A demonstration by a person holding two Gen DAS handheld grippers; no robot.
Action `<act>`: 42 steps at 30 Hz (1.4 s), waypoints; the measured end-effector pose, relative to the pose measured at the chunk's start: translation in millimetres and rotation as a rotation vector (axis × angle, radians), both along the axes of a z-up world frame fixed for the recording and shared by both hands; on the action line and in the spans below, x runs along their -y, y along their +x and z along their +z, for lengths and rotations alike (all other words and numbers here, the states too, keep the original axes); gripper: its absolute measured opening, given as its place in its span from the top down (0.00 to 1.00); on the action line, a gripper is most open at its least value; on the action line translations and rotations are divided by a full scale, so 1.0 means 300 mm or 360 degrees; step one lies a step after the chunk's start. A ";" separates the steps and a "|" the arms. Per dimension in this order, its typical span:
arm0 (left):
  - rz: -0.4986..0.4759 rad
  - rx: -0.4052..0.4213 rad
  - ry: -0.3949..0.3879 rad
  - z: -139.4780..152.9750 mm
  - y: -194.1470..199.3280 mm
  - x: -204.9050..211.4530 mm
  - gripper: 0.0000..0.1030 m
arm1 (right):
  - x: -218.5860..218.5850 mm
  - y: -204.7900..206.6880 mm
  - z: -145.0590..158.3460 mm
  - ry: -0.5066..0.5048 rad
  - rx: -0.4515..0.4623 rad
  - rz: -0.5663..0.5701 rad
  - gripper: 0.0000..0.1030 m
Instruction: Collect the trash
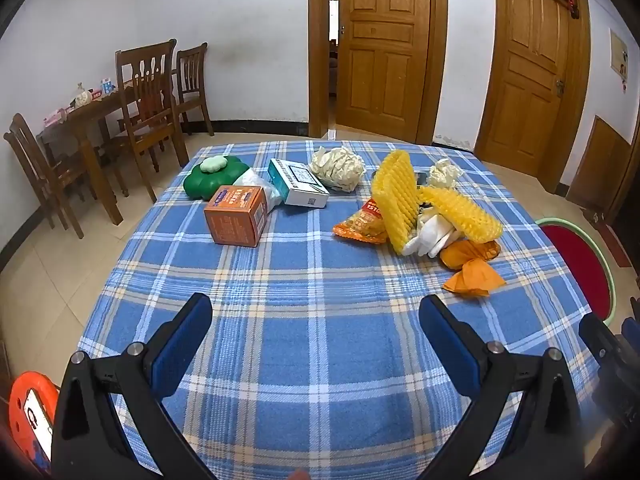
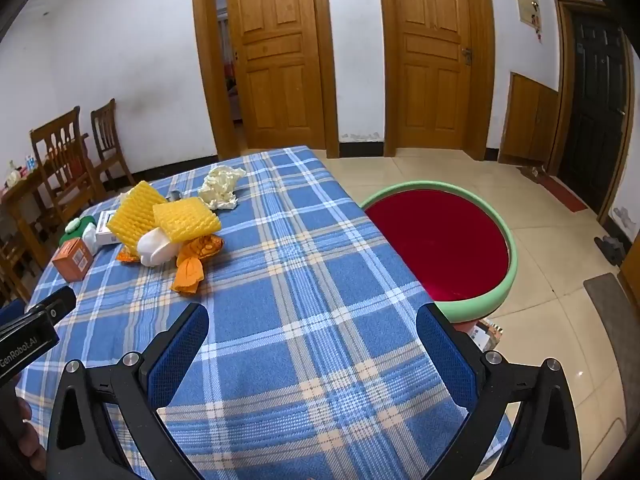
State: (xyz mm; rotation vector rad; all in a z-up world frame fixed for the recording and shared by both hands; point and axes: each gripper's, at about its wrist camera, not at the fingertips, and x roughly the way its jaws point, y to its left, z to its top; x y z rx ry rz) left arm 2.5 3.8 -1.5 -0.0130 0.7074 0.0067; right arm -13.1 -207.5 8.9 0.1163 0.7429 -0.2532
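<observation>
left gripper (image 1: 316, 312): spread wide, holds nothing, above tablecloth (image 1: 312, 360) | right gripper (image 2: 312, 320): spread wide, holds nothing

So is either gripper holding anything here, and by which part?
No. The left gripper and the right gripper are both open with only tablecloth between their fingers; the trash pile lies untouched.

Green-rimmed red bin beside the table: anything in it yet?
Looks empty: the right wrist view shows the bin's red inside bare, while the trash still lies on the plaid tablecloth.
</observation>
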 end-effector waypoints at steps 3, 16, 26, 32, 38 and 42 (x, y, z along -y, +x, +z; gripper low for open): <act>-0.0001 0.0001 -0.0002 -0.001 0.000 -0.001 0.01 | 0.001 0.001 -0.001 0.0000 0.0000 0.0000 0.00; 0.0001 -0.0002 -0.0005 -0.002 0.001 -0.001 0.01 | 0.002 -0.001 -0.009 0.0001 -0.0006 -0.0001 0.00; 0.0001 -0.0004 -0.0005 -0.003 0.001 0.000 0.01 | 0.001 0.000 -0.009 0.0003 -0.0012 0.0000 0.00; 0.0002 -0.0005 -0.0006 -0.004 0.002 -0.001 0.01 | 0.000 0.002 -0.009 0.0003 -0.0014 -0.0001 0.00; 0.0002 -0.0007 -0.0006 -0.004 0.002 0.000 0.01 | -0.001 0.003 -0.011 0.0003 -0.0017 -0.0001 0.00; 0.0008 -0.0010 -0.0008 -0.008 -0.010 -0.020 0.01 | 0.003 0.000 -0.016 0.0007 -0.0017 -0.0003 0.00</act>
